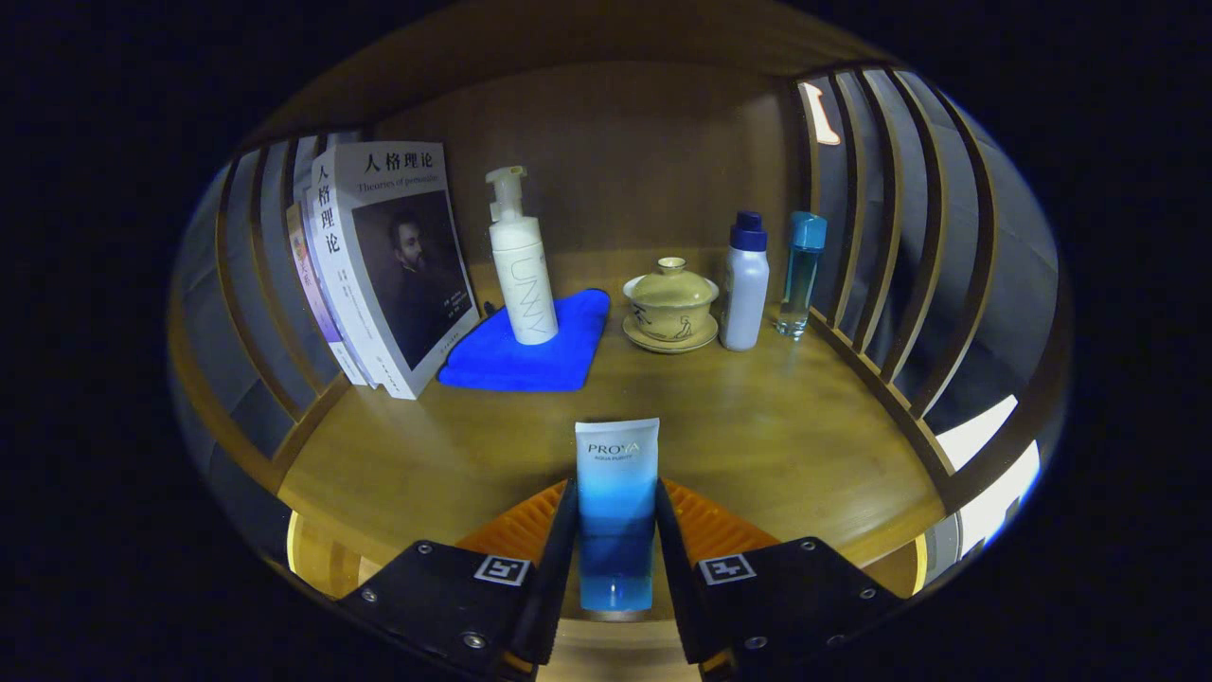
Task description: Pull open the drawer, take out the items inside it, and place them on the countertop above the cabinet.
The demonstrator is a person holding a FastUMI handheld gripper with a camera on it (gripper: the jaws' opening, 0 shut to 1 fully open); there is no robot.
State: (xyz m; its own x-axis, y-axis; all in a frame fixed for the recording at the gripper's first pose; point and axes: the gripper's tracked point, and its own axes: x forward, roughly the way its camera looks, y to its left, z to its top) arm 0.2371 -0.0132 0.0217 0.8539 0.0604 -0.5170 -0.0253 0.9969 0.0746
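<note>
Spreading wide ahead of the fingers, the wooden countertop (pixel 757 426) is the goal surface, fenced by slatted side rails. Leaning against the rail to one side stand the books (pixel 379 275); a blue cloth (pixel 530 355) lies beside them with a pump bottle (pixel 521 256) upright on it. Farther along sit a lidded tea bowl (pixel 670 305), a white bottle (pixel 744 284) and a slim blue bottle (pixel 801 275), all lined up at the back — leaving the front bare. The gripper (pixel 615 516) is clamped on the blue tube (pixel 616 502), both fingers pressing its sides, holding it upright over the front edge — probably for setting down there.
</note>
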